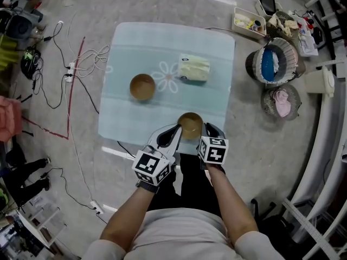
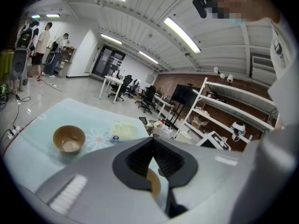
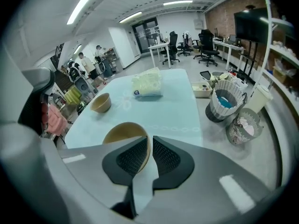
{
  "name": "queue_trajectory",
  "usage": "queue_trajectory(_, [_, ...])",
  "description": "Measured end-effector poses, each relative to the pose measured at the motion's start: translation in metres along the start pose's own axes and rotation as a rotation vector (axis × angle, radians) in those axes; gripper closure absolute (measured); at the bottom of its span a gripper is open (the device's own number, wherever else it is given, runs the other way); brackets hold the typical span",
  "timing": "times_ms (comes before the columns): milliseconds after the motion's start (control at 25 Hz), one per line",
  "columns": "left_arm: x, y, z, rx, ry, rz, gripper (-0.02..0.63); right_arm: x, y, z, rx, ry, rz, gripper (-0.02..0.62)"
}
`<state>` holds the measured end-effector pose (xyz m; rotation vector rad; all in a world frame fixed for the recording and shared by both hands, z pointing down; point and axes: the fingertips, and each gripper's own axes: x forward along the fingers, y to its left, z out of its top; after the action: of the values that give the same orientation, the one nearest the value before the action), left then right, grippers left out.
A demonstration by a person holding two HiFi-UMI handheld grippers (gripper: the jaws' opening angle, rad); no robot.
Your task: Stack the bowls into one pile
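I can read no text anywhere; the label on the pale packet is too small.

Two brown bowls on my desk: near bowl between my two claws, left claw and right claw; far bowl beyond them. One pale packet, farther still. Two baskets on the floor, off my right claw's side.

A table in a pale blue, flower-printed cloth stands on a glossy grey floor crossed by cables and a red line. Wire baskets sit beside it. Ceiling strip lights run toward dark double doors. Farther off are office chairs, a brick wall and white shelving.
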<state>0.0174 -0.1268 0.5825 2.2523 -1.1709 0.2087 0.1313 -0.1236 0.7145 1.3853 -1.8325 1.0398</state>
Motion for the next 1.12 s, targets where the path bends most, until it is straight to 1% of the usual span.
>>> queue_trajectory(200, [-0.002, 0.000, 0.004, -0.004, -0.007, 0.008, 0.600, -0.014, 0.002, 0.017, -0.012, -0.050, -0.011, 0.571])
queue_trajectory(560, [-0.029, -0.005, 0.032, 0.009, -0.054, 0.033, 0.600, -0.055, 0.032, 0.052, -0.036, -0.161, 0.032, 0.575])
queue_trajectory(680, [-0.043, -0.002, 0.039, 0.012, -0.071, 0.052, 0.601, -0.067, 0.053, 0.062, -0.056, -0.196, 0.064, 0.586])
queue_trajectory(840, [-0.061, 0.008, 0.047, 0.003, -0.089, 0.077, 0.601, -0.078, 0.088, 0.073, -0.092, -0.231, 0.105, 0.584])
queue_trajectory(1120, [-0.073, 0.028, 0.058, -0.008, -0.102, 0.114, 0.601, -0.081, 0.135, 0.099, -0.153, -0.265, 0.179, 0.584])
